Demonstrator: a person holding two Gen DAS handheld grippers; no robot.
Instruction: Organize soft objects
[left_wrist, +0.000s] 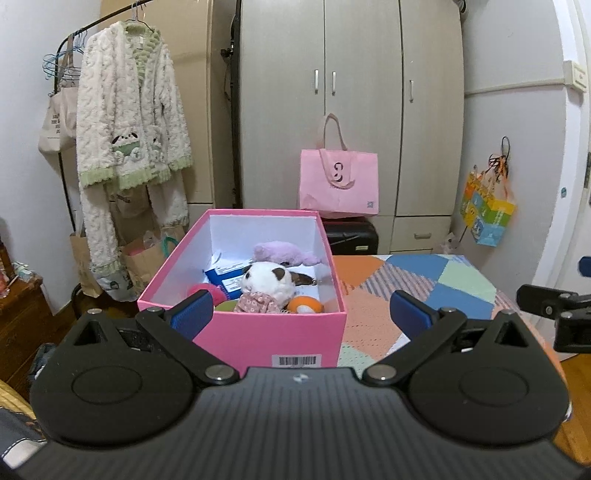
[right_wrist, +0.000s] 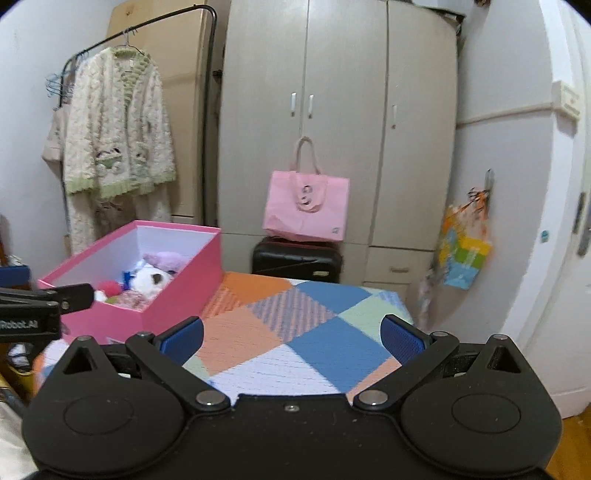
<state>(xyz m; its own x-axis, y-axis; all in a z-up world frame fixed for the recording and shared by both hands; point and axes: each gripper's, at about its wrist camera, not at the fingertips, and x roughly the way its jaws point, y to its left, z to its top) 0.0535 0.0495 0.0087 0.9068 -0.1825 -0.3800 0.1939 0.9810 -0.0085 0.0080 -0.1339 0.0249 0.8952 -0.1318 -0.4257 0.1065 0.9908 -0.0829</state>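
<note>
We hold the left gripper (left_wrist: 301, 314) wide apart and empty, facing the pink box (left_wrist: 258, 332) on the desk (left_wrist: 424, 291); a white plush (left_wrist: 267, 282) and purple plush (left_wrist: 282, 253) lie inside. Our right gripper (right_wrist: 291, 338) is likewise spread, grasping nothing

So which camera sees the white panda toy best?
The left wrist view: the white panda toy sits near the middle, sharp, its face and flowery dress clear inside the pink box. The right wrist view shows it small, blurry and off to the side.
</note>
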